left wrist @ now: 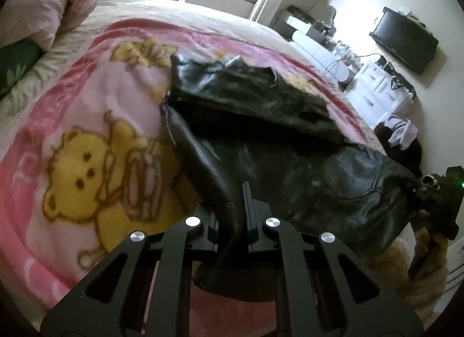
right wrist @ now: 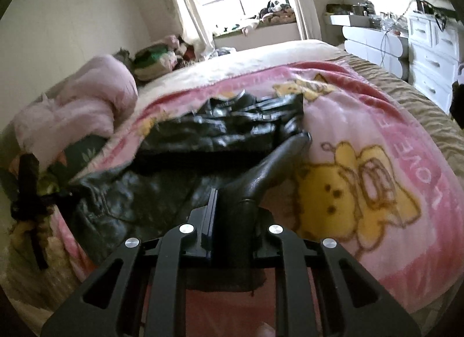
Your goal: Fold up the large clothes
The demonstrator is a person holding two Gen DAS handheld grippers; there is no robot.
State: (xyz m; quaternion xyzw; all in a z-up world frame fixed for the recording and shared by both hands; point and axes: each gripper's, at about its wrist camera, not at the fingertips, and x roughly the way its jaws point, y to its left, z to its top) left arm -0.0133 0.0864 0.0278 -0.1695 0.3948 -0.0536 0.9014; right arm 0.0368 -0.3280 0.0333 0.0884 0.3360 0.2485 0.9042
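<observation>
The bed (right wrist: 290, 55) carries a pink bear-print blanket (left wrist: 87, 122), and on it lies the black leather jacket (left wrist: 255, 105), the garment to be folded. Its far part rests crumpled on the blanket; its near part is raised off the bed and stretched between the two tools.

The left gripper (left wrist: 230, 209) is clamped on a bunched fold of the jacket's near edge. The right gripper (right wrist: 232, 206) pinches another bunched edge in the same way, with leather standing up between its fingers.

Judgement: folding is at an early to middle stage. One lift is under way, but no flat, squared fold is visible, and laying over and smoothing remain.

Not determinable: which parts are sleeve, collar or hem. Motion blur softens the far leather. The jacket's underside is hidden. A dark object at the left view's right edge is cut off.
</observation>
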